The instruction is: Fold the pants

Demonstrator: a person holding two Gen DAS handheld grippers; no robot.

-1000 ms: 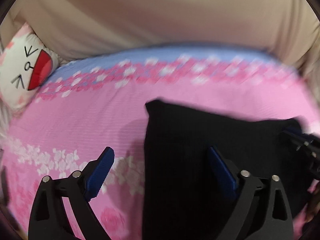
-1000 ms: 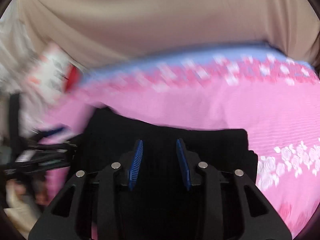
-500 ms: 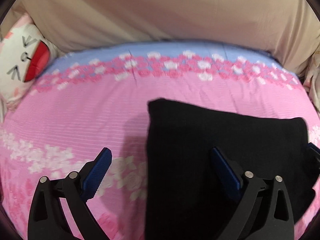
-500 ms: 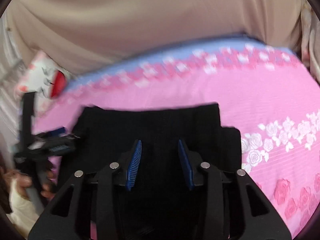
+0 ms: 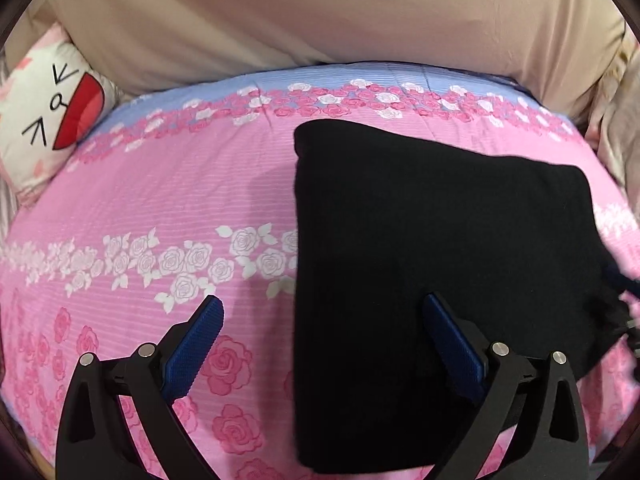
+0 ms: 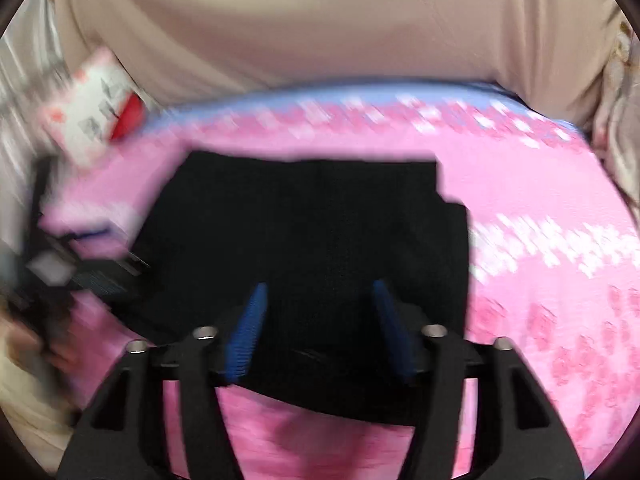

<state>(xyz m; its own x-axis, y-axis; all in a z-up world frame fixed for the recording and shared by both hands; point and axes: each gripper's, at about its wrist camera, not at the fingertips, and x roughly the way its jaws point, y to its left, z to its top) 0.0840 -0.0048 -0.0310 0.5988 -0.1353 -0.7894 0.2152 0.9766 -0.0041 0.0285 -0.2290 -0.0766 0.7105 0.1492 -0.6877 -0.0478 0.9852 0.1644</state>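
The black pants point(image 5: 432, 264) lie folded into a compact rectangle on the pink floral bedsheet point(image 5: 160, 200). In the left wrist view my left gripper point(image 5: 324, 312) is open and empty above the pants' near left edge, one finger over the sheet, one over the fabric. In the blurred right wrist view the pants point(image 6: 312, 232) lie flat, and my right gripper point(image 6: 318, 300) is open and empty above their near edge. The left gripper point(image 6: 80, 268) shows at the left there, blurred.
A white cartoon-face pillow point(image 5: 44, 108) sits at the bed's far left corner. A beige padded headboard point(image 5: 320, 12) runs behind the bed. A beige cushion point(image 5: 620, 120) stands at the far right edge.
Both grippers have pulled back and up from the folded pants. The right gripper's jaws have opened wider and its view is swinging. The pants have stayed flat.
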